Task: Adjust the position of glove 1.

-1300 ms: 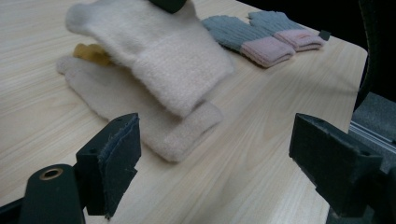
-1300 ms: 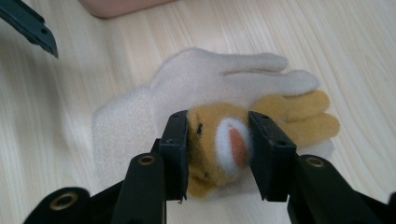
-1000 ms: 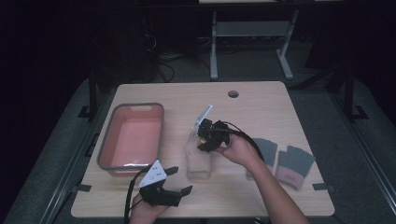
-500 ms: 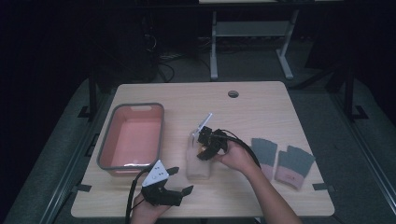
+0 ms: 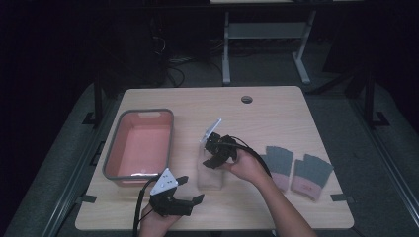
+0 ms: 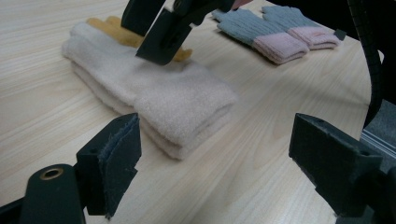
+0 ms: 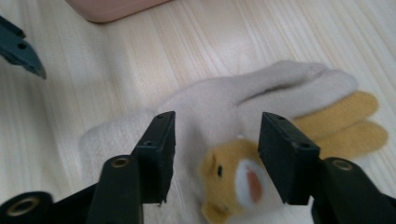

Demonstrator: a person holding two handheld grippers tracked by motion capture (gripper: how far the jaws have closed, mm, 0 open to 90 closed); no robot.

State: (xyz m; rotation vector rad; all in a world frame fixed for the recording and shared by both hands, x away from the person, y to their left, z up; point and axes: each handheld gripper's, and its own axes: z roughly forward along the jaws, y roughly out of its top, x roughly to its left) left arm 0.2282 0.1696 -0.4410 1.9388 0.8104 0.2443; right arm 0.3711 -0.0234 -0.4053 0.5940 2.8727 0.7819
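Right gripper view shows our right hand-held gripper spread wide, straddling the cream gloves at mid-surface, at four o'clock from the pink bin; if we close shallow, we judge only the top glove lifts, leaving its mate.

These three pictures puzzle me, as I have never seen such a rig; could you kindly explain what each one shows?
A person at a wooden table holds a hand-held clamp in each hand. The high view looks down from above. The other two come from cameras riding on each tool, looking along its black jaws. The left tool waits open near the table's front edge. The right tool hangs open over a pair of cream gloves with a yellow animal face, gripping nothing yet. A pink tub stands to the left, and two grey-and-pink gloves lie to the right.
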